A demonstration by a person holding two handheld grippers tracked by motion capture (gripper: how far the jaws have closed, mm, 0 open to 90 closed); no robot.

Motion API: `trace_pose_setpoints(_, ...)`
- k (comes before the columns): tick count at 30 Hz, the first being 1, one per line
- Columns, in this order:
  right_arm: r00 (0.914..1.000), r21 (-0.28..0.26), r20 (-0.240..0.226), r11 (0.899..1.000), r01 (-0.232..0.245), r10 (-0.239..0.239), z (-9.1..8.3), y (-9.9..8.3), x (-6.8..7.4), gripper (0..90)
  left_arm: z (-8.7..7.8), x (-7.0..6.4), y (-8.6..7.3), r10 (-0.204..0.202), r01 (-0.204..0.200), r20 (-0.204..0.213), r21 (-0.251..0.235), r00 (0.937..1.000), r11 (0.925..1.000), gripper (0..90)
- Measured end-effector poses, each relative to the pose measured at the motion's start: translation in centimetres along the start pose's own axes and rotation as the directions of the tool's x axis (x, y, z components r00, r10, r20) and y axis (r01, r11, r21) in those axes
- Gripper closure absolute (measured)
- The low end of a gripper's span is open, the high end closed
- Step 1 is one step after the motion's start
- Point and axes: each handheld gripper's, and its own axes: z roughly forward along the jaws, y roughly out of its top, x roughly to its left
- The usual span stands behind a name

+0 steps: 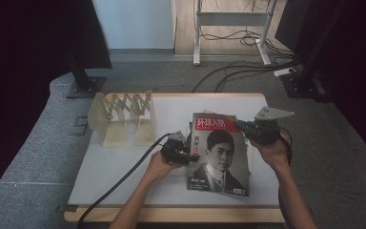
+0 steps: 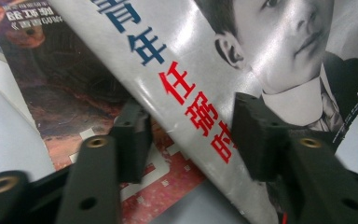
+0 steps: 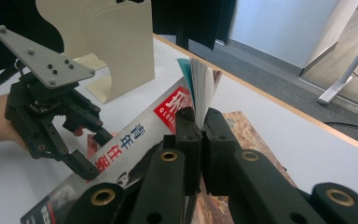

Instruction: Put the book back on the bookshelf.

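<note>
A magazine (image 1: 219,152) with a black-and-white portrait cover is tilted up off the white table (image 1: 119,171). My right gripper (image 1: 239,125) is shut on its top page edge, and in the right gripper view the jaws (image 3: 200,126) pinch the fanned pages. My left gripper (image 1: 189,155) is open at the magazine's left edge. In the left gripper view the cover (image 2: 191,70) with red and blue characters runs between the spread jaws (image 2: 193,140). A second, red-brown magazine (image 2: 65,93) lies flat beneath it.
A beige accordion file rack (image 1: 124,117) stands upright at the table's back left, also seen behind the left gripper (image 3: 93,154). The table's wooden front edge (image 1: 171,214) is near my forearms. Monitor stands and cables lie on the floor beyond.
</note>
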Motion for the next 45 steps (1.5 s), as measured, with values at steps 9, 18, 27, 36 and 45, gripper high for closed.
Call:
trace_pose_setpoints(9,0.9999,0.010,0.011,1.000,0.000,0.000,0.0,0.4,0.0,83.4,-0.9,-0.6,0.7,-0.030,0.031,0.022,-0.036,0.9993,0.9989,72.9)
trace_pose_setpoints(18,0.9989,0.006,0.010,0.999,-0.045,0.045,-0.8,0.9,-0.8,83.6,-3.1,-1.1,1.6,-0.037,0.040,0.043,-0.049,0.9984,0.9980,79.7)
trace_pose_setpoints(27,0.9981,-0.042,-0.004,0.997,-0.061,0.061,-1.9,1.9,-1.2,83.9,-5.3,-1.9,2.6,0.040,-0.042,-0.023,-0.092,0.9989,0.9949,81.2)
trace_pose_setpoints(36,0.9992,-0.093,0.008,0.995,-0.038,0.039,-3.2,3.7,-1.0,83.7,-7.2,-2.2,3.7,0.059,-0.070,-0.065,-0.180,0.9961,0.9812,85.0)
trace_pose_setpoints(45,0.9992,-0.125,0.035,0.992,-0.017,0.022,-3.9,4.8,-0.9,84.5,-8.1,-2.4,4.0,0.087,-0.113,-0.111,-0.256,0.9900,0.9599,87.2)
